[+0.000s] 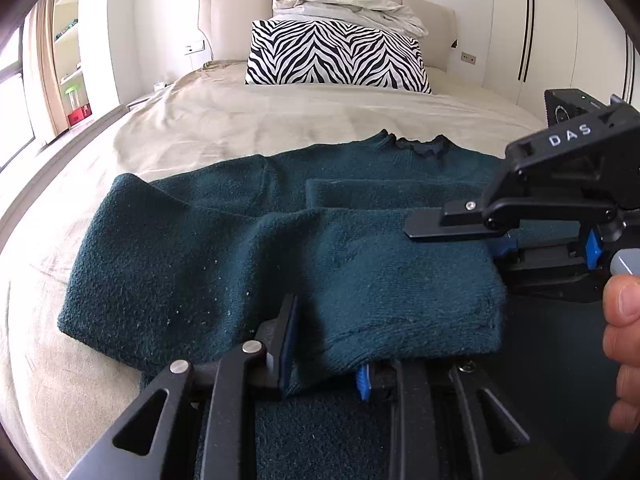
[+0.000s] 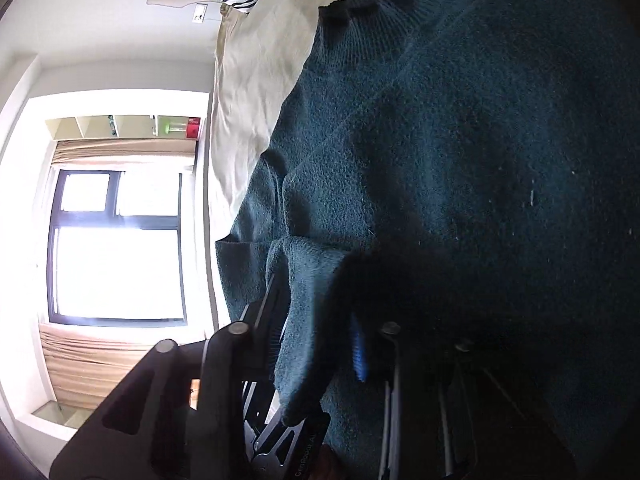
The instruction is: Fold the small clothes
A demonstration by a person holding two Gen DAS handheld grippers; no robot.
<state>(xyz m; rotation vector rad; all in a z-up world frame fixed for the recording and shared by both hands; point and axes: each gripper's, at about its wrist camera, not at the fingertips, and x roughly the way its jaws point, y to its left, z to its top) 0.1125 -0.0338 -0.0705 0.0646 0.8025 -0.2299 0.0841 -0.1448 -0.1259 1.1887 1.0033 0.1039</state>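
Note:
A dark teal knitted sweater lies on the bed, collar toward the pillow, its lower part folded up over the body. My left gripper is shut on the sweater's folded edge near the camera. My right gripper comes in from the right, turned on its side, shut on the same fold's right edge. In the right wrist view the right gripper pinches a fold of the sweater, which fills most of that view.
The sweater rests on a beige bedsheet. A zebra-striped pillow and a crumpled white duvet lie at the headboard. A window with curtains is at the left of the bed. White wardrobes stand at the right.

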